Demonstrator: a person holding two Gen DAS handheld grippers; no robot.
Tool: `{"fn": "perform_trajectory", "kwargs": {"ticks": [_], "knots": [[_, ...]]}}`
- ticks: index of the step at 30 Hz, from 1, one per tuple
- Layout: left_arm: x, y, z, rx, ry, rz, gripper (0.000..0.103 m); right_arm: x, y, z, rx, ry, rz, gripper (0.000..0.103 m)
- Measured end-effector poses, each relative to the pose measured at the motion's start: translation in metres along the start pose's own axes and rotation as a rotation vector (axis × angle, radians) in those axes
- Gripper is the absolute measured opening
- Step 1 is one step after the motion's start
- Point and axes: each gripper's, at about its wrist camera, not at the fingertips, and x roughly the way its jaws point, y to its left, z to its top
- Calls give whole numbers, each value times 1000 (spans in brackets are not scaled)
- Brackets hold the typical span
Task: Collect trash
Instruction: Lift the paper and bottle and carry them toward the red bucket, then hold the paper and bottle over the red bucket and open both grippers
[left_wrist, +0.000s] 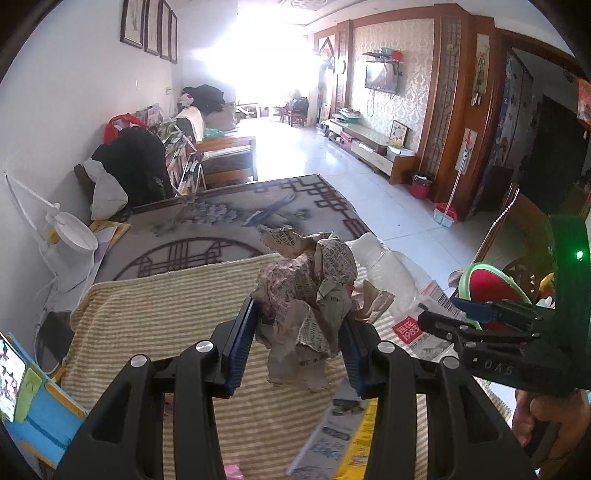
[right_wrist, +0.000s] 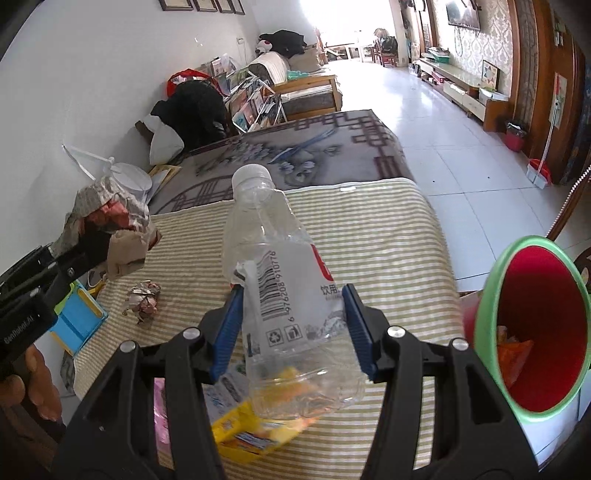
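My left gripper (left_wrist: 297, 332) is shut on a large crumpled newspaper wad (left_wrist: 306, 295) and holds it above the striped cloth (left_wrist: 155, 317). It also shows in the right wrist view (right_wrist: 110, 236) at the left. My right gripper (right_wrist: 291, 317) is shut on an empty clear plastic bottle (right_wrist: 280, 280) with a white cap, held above the cloth. A red bin with a green rim (right_wrist: 532, 332) stands at the right, with orange trash inside. It also shows in the left wrist view (left_wrist: 487, 284). A small paper ball (right_wrist: 144, 299) lies on the cloth.
Yellow wrappers (right_wrist: 247, 432) and a pink scrap (right_wrist: 160, 413) lie on the cloth near me. A patterned grey rug (left_wrist: 229, 218) covers the surface beyond. A white lamp (left_wrist: 70, 236) and a blue box (right_wrist: 79, 321) sit at the left edge. Tiled floor (right_wrist: 443, 122) lies to the right.
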Motion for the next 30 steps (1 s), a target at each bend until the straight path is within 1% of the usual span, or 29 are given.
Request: {"fn": "perform_trajectory", "kwargs": {"ticks": [7,12,20,30], "knots": [[2,-45,-3,-7,12,14,41,-15,-44,-1,7,5,15,52],[1,-68,-2,-26,8,22,41,-31,-71,0,3,-12,17,52],[1,-107,4,-18,0,30,41,-52,-108,-3,32,-38,20,52],[11,-148,4,18,31,-1,42,-74,-163,-13,116,-67,-21,52]]}}
